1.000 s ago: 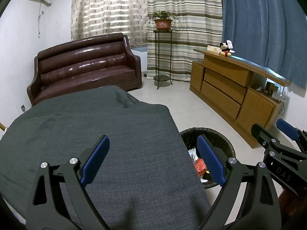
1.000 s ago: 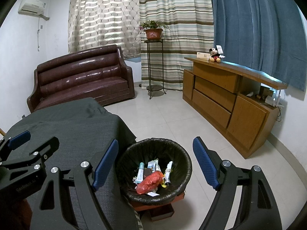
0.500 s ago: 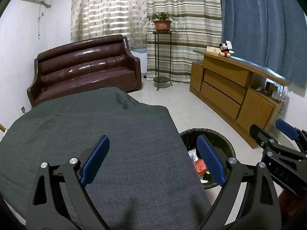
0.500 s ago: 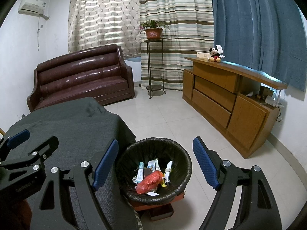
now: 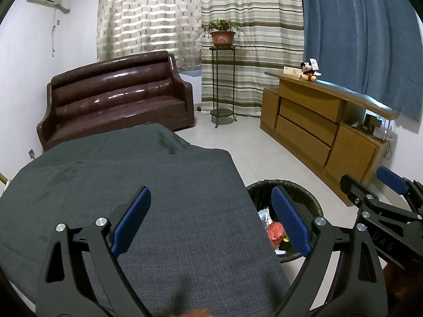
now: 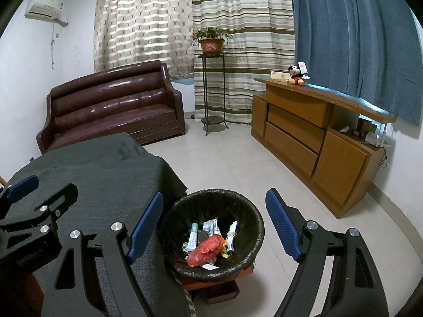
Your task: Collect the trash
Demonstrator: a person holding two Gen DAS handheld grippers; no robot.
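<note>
A round bin with a black liner [image 6: 248,206] stands on the floor beside the table; a red crumpled bag [image 6: 206,248], a small tube and several wrappers lie inside. My right gripper [image 6: 214,222] hangs open above the bin with nothing between its blue pads. Over the grey tablecloth [image 5: 119,185] my left gripper [image 5: 210,219] is open and holds nothing. In the left wrist view the bin [image 5: 312,200] shows past the table's right edge, and the right gripper's fingers [image 5: 391,179] reach in from the right. The left gripper's fingers [image 6: 23,187] appear at the left of the right wrist view.
A dark red sofa [image 5: 116,97] stands behind the table. A plant stand [image 5: 222,84] with a potted plant is by the curtains. A wooden cabinet [image 6: 317,137] runs along the right wall, a plush toy [image 6: 296,76] on top. A low red-brown base [image 6: 222,285] sits under the bin.
</note>
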